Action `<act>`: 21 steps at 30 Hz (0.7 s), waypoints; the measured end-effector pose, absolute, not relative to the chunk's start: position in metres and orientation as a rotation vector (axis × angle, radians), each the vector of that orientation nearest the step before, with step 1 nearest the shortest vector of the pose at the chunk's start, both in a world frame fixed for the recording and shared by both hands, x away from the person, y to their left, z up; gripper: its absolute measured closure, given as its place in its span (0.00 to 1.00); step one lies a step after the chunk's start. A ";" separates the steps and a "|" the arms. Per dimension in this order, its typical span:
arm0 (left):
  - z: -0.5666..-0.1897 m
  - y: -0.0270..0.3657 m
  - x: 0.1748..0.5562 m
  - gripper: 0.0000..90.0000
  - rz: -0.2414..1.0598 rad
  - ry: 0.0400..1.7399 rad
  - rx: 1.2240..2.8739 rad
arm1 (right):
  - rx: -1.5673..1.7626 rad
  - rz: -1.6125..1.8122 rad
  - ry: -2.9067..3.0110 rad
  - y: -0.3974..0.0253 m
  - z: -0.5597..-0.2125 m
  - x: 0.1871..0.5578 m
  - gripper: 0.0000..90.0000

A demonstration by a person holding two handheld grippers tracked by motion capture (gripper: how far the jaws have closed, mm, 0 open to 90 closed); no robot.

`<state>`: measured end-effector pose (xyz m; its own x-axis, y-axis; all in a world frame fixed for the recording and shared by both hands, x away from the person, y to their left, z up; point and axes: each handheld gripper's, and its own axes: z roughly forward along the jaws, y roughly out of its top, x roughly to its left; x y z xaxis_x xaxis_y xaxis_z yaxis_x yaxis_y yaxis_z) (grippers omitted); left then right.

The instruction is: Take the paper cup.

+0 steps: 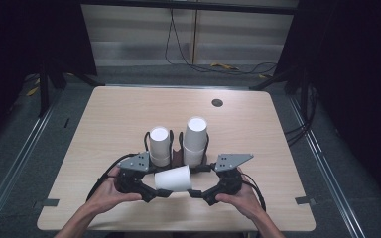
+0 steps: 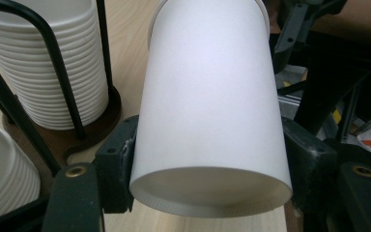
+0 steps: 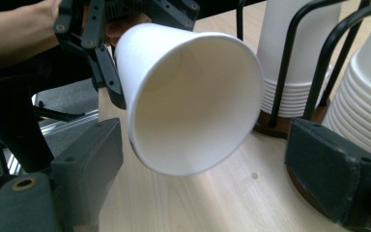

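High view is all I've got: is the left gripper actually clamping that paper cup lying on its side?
Observer: Yes. In the left gripper view, the left gripper's pads press the paper cup's sides near its base.
Operator: Which way does its mouth face?
Observer: Toward the right gripper, whose view looks straight into the open mouth.
Operator: Is the right gripper closed on it?
Observer: No, its jaws stand open, one on either side of the rim.

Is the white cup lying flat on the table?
No, the white cup is held sideways above the table, pinched by the left hand-held gripper.
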<state>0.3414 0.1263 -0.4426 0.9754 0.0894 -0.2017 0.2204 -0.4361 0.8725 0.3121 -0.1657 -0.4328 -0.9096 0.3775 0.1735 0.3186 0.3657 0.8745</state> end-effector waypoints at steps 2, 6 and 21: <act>-0.443 0.126 0.341 0.37 -0.144 0.215 2.026 | 0.652 1.628 2.547 -0.165 -0.432 0.312 0.15; -0.442 0.125 0.340 0.37 -0.153 0.219 2.013 | 0.641 1.669 2.540 -0.163 -0.432 0.314 0.15; -0.441 0.121 0.339 0.37 -0.136 0.204 2.006 | 0.628 1.709 2.563 -0.153 -0.434 0.321 0.15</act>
<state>0.3386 0.1208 -0.4409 0.9788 0.0831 -0.1871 0.2047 -0.4206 0.8839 0.3205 -0.1528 -0.4345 -0.9201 0.3246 0.2192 0.3271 0.3289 0.8859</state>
